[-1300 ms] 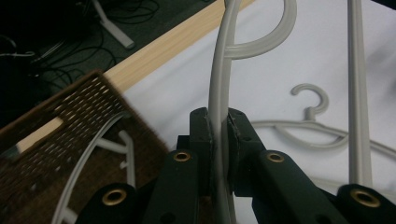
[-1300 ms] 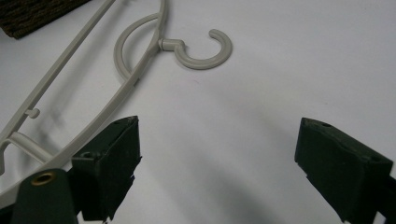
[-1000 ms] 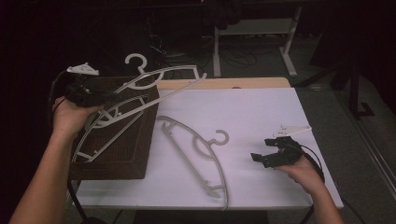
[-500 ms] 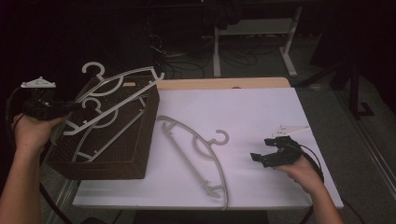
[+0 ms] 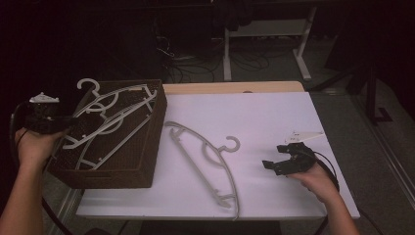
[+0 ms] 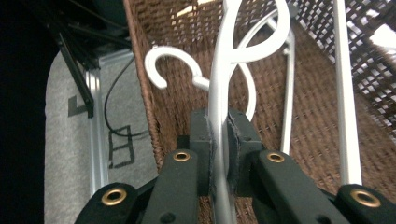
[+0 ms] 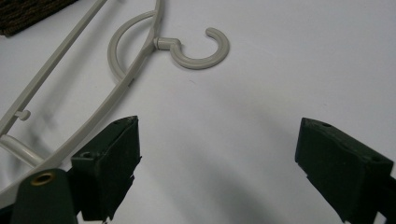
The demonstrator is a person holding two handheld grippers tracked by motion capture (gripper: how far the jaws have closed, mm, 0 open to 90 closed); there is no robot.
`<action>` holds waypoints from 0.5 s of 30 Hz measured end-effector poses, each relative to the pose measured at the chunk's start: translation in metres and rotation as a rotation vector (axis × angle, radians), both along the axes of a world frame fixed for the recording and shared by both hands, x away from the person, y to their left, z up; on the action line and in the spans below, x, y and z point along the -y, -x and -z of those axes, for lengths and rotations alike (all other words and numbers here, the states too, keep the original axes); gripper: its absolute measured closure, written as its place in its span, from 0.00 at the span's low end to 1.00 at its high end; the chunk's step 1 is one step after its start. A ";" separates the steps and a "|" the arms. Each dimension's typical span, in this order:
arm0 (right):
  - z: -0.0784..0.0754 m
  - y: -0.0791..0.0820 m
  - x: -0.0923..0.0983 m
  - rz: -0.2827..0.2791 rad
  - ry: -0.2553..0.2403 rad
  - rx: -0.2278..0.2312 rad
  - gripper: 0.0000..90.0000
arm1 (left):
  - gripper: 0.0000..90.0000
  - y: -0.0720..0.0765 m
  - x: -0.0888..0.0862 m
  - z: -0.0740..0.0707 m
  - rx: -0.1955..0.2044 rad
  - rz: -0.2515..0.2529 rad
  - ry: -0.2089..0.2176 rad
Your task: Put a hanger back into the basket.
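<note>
A brown wicker basket (image 5: 147,142) stands at the table's left end with white hangers (image 5: 115,115) lying across it. At its left rim, my left gripper (image 5: 66,122) is shut on a thin bar of one white hanger (image 6: 218,84). In the left gripper view the pads (image 6: 201,135) pinch that bar over the basket's woven inside (image 6: 317,140), and a white hook (image 6: 161,63) curls past the rim. Another pale hanger (image 5: 205,159) lies flat on the white table (image 5: 264,112). Right of it, my right gripper (image 5: 275,156) rests open, and its jaws (image 7: 217,144) hold nothing, the hanger's hook (image 7: 201,51) ahead.
The basket overhangs the table's left edge, above grey floor and a metal frame (image 6: 95,121). A wooden strip (image 5: 230,87) runs along the table's far edge. Behind it are table legs (image 5: 303,54) and cables in the dark.
My left hand has moved left and down with the hanger, which now lies lower across the basket. The right gripper has stayed in place, open.
</note>
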State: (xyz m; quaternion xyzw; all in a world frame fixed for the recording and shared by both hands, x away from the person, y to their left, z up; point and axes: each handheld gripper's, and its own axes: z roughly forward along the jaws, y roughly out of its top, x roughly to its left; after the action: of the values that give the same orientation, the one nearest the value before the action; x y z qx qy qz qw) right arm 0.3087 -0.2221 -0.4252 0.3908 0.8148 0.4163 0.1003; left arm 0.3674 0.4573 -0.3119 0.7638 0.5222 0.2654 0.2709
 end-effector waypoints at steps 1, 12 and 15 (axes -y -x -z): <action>0.000 0.000 0.000 0.000 0.001 -0.001 0.15 | 0.91 -0.001 0.000 0.003 -0.006 0.000 0.000; 0.000 0.000 0.001 -0.001 -0.001 0.000 0.15 | 0.89 -0.013 0.011 0.025 -0.104 0.022 0.012; -0.001 0.000 0.001 -0.003 -0.002 0.002 0.15 | 0.75 -0.014 0.013 0.027 -0.111 0.015 0.015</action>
State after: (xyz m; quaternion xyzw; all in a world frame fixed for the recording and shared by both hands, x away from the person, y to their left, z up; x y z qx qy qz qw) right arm 0.3086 -0.2227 -0.4246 0.3893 0.8150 0.4173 0.1001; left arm 0.3813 0.4446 -0.3387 0.7793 0.5326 0.2165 0.2492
